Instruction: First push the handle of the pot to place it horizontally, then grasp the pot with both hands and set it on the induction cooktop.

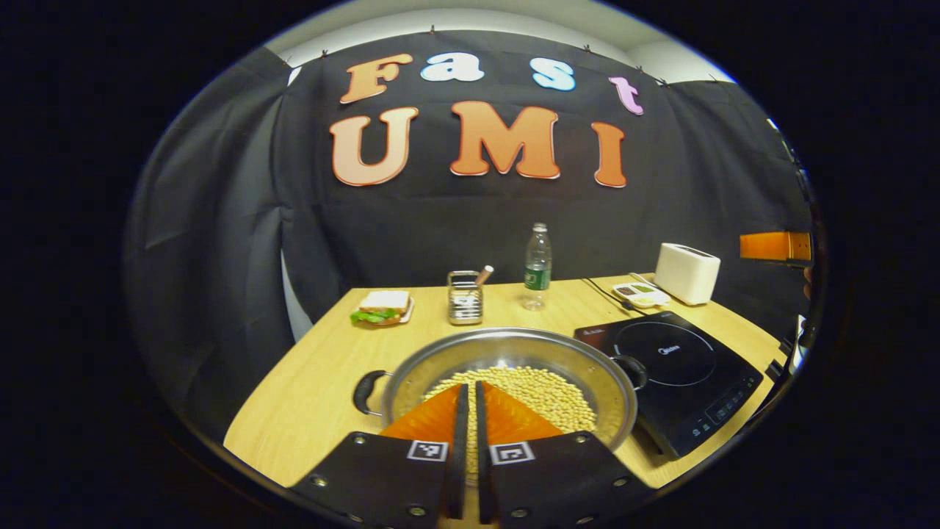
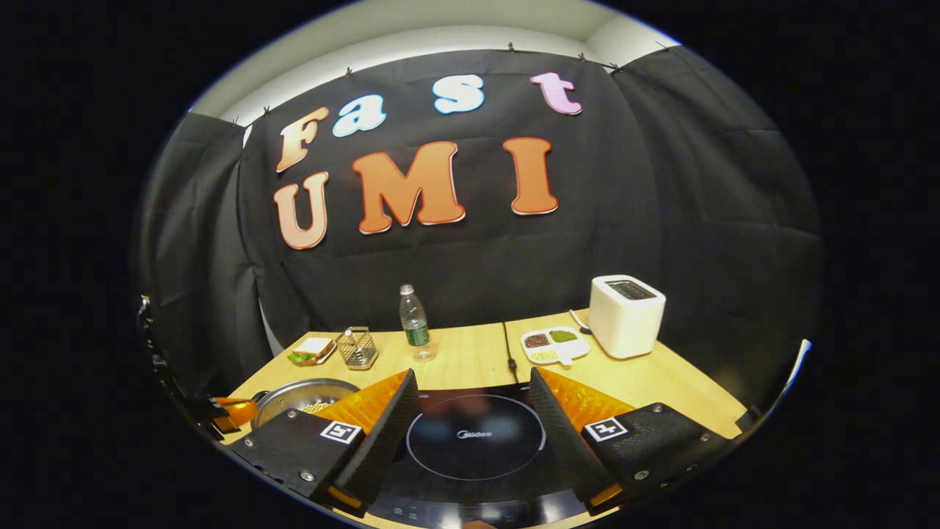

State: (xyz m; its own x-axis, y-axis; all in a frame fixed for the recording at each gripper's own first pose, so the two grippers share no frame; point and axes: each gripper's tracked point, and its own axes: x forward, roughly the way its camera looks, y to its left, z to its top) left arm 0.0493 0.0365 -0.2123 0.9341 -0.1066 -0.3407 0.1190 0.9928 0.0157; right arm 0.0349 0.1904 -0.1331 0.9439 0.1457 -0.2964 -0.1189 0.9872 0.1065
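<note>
On the wooden surface [image 1: 308, 397], toward its left side, the pot [image 1: 507, 367] is found resting just beside the induction cooktop [image 1: 675, 375], not yet on it, with pale beans heaped inside. Its two black handles [image 1: 367, 391] are seen at the left and right of the rim, so the pot appears already turned level for a two-sided grasp, though the right handle is partly hidden. Above the near rim the left hand-held gripper [image 1: 468, 393] is held with its fingers pressed together on nothing, as would suit a pushing tool. Further right, the right hand-held gripper [image 2: 474, 386] is poised over the cooktop with its fingers spread wide, presumably kept ready for the pot's right handle. A grasp from each side is judged to be the next step.
</note>
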